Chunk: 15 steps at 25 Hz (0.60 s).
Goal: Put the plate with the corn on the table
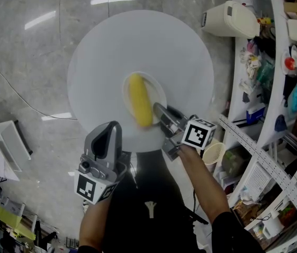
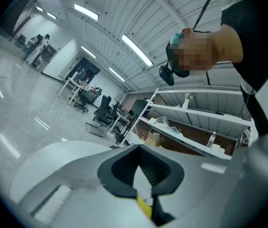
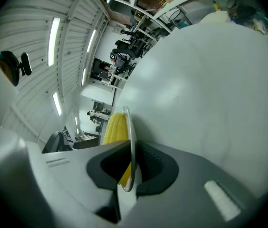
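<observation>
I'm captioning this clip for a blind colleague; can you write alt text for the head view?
Seen from above, the right gripper grips the rim of a white plate carrying a yellow corn cob, above a round white table. The left gripper is held back near the person's body, holding nothing.

We see a small white plate (image 1: 160,90) over the middle of the round white table (image 1: 138,41), its near rim pinched by the right gripper (image 1: 159,109). A yellow corn cob (image 1: 139,105) lies lengthwise on the plate.
</observation>
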Available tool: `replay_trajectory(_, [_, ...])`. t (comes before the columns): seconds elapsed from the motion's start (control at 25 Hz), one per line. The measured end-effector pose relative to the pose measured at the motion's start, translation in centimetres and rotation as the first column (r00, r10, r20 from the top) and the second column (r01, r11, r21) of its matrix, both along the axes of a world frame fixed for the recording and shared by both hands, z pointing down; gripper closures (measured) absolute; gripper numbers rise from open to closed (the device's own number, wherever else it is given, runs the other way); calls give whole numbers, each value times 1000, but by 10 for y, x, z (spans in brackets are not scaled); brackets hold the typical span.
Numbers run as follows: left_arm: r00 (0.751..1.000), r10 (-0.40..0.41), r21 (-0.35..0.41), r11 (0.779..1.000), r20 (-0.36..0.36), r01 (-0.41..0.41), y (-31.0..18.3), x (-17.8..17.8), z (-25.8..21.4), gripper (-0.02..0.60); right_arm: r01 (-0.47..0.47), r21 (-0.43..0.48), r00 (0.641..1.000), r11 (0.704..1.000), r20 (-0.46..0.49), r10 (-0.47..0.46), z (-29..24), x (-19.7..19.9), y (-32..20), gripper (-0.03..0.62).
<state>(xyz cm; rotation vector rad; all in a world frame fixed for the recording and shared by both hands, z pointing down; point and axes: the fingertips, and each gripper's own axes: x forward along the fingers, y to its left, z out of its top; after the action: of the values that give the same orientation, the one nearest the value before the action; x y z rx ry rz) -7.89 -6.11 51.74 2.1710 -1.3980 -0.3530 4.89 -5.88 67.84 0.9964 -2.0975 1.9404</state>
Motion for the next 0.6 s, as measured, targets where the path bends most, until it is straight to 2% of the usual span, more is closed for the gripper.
replay_trajectory(0.6, [1000,4,-10,1000,-7,-4,2,0,6,578,22,103,975,994,-224,2,-1,7,-3,543])
